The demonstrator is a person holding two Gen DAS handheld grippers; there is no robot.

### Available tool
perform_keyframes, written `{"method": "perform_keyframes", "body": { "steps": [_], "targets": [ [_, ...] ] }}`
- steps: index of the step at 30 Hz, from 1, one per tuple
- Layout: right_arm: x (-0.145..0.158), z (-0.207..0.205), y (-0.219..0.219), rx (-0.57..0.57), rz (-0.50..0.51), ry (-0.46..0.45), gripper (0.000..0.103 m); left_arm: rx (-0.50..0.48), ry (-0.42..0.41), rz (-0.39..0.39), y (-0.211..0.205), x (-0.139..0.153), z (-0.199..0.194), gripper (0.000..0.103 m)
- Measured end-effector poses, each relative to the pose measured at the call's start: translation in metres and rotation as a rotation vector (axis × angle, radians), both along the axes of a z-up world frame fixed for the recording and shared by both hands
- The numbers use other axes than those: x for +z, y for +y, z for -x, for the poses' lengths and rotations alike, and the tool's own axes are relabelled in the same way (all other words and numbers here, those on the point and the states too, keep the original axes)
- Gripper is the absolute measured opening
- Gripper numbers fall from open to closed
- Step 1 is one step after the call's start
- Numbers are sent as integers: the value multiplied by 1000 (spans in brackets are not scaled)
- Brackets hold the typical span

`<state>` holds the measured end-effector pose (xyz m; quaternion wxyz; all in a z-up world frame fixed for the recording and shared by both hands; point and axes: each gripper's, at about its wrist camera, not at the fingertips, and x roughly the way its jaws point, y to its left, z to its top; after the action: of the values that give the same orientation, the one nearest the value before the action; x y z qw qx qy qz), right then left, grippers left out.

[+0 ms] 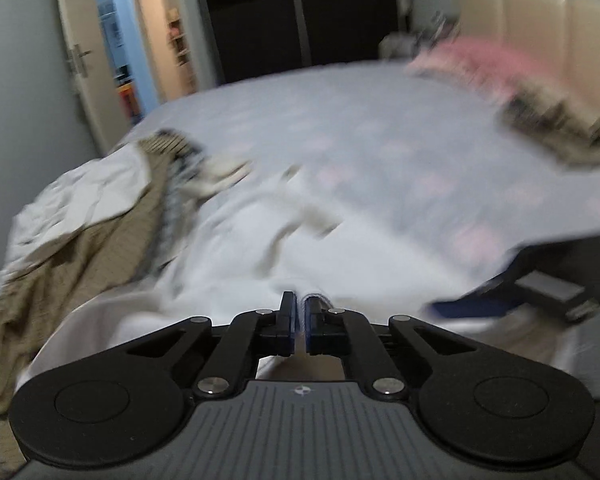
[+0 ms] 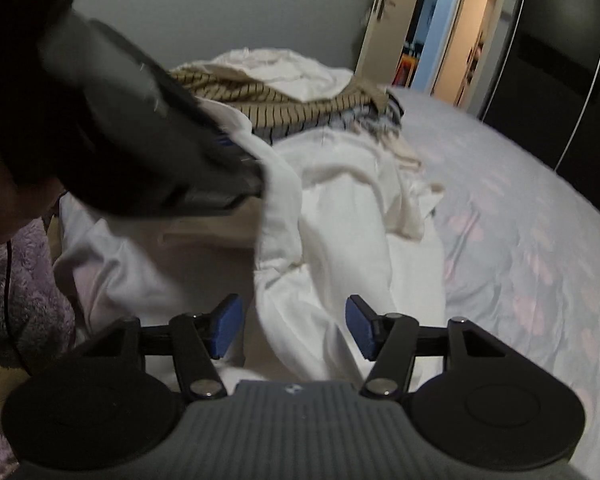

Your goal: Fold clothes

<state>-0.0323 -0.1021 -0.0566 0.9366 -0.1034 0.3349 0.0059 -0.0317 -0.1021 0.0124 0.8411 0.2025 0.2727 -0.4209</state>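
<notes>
Clothes lie in two camps on the bed (image 1: 360, 128). Near the edge where the person stands, a white garment (image 2: 340, 216) is stretched out loose and rumpled, one part of it lifted off the sheet. The left gripper (image 1: 300, 320) has its jaws pressed almost together on that cloth; from the right wrist view the same gripper (image 2: 260, 184) shows with white fabric hanging down from its tip, so I take it to be holding an edge of the garment. The right gripper (image 2: 292, 328) hovers just above a lower part of the white garment with its blue pads spread wide and nothing caught between them.

Behind the garment sits an unsorted heap (image 2: 284, 92): a tan striped piece, something white on top, and a dark-striped piece underneath, all crumpled. At the far corner by the headboard, the left wrist view shows a pink item (image 1: 480, 56) and a dark patterned one (image 1: 556, 128); the blur is too heavy to say whether they are folded.

My reading is that the white garment is mid-handling, not yet in any neat folded shape, and the heap beside it remains to be dealt with, so a good share of the folding is left.
</notes>
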Motion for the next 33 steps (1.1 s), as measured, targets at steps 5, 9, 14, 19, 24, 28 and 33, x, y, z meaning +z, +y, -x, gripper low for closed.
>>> {"method": "perform_keyframes", "body": {
  "steps": [5, 9, 14, 19, 24, 28, 33],
  "targets": [
    [9, 1, -7, -77, -6, -76, 50, -141, 7, 129, -3, 20, 25, 2],
    [20, 7, -21, -158, -47, -126, 5, -153, 3, 136, -10, 23, 27, 2],
    [35, 15, -47, -302, -75, -178, 3, -157, 27, 135, -18, 24, 25, 9],
    [54, 16, -81, -420, -77, -170, 3, -193, 21, 140, -22, 29, 29, 24],
    [74, 15, -124, -446, -11, -117, 3, -203, -34, 113, -32, 40, 27, 40],
    [93, 18, -174, -504, 54, -121, 2, -203, -121, 63, -44, 49, 19, 40],
    [121, 29, -250, -657, 94, -154, 2, -170, -165, 16, -64, 51, -3, 42]
  ]
}}
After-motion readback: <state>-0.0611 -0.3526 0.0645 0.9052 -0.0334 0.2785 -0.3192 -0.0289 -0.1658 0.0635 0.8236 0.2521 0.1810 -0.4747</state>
